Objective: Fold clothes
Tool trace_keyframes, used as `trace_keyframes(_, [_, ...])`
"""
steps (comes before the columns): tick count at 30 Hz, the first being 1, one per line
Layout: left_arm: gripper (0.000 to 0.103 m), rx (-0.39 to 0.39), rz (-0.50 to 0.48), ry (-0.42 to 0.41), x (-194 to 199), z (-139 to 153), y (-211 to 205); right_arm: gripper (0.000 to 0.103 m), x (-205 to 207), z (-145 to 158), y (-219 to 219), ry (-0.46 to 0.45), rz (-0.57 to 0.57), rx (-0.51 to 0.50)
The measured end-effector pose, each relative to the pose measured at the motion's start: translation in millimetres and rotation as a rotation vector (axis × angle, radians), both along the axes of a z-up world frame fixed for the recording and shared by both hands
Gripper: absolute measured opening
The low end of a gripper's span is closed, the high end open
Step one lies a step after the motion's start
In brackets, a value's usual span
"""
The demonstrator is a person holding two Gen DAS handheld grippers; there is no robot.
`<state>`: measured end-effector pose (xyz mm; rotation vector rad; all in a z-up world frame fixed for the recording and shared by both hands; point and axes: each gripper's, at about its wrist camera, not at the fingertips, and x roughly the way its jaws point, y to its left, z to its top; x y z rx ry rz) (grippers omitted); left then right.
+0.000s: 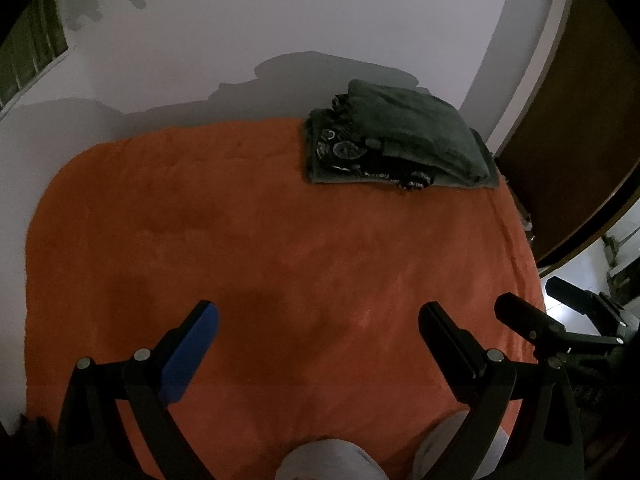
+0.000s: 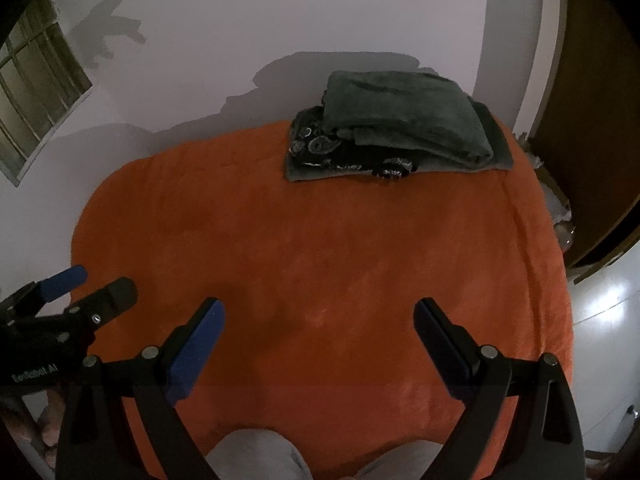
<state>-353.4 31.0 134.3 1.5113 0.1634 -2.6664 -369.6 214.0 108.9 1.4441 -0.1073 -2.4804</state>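
A stack of folded clothes (image 1: 400, 140) (image 2: 400, 132) lies at the far right of an orange blanket (image 1: 260, 240) (image 2: 300, 240): a dark green piece on top, a black patterned piece under it, a grey-green one at the bottom. My left gripper (image 1: 318, 316) hangs open over the near part of the blanket, nothing between its fingers. My right gripper (image 2: 320, 314) is open too and holds nothing, well short of the stack. The right gripper's fingers (image 1: 520, 316) show at the right edge of the left wrist view, and the left gripper's fingers (image 2: 68, 280) at the left edge of the right wrist view.
A white wall (image 1: 280, 20) rises behind the bed. A window (image 2: 36, 92) sits at upper left, a dark wooden door (image 1: 580, 120) at right. The person's light-clad knees (image 2: 256, 456) show at the bottom edge. Pale floor (image 2: 608, 320) lies right of the bed.
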Motion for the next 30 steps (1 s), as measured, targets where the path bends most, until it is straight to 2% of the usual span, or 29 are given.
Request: trace_keyframes(30, [0.101, -0.054, 0.003, 0.018, 6, -1, 0, 0.095, 6, 3, -15, 0.010, 0.012, 0.049])
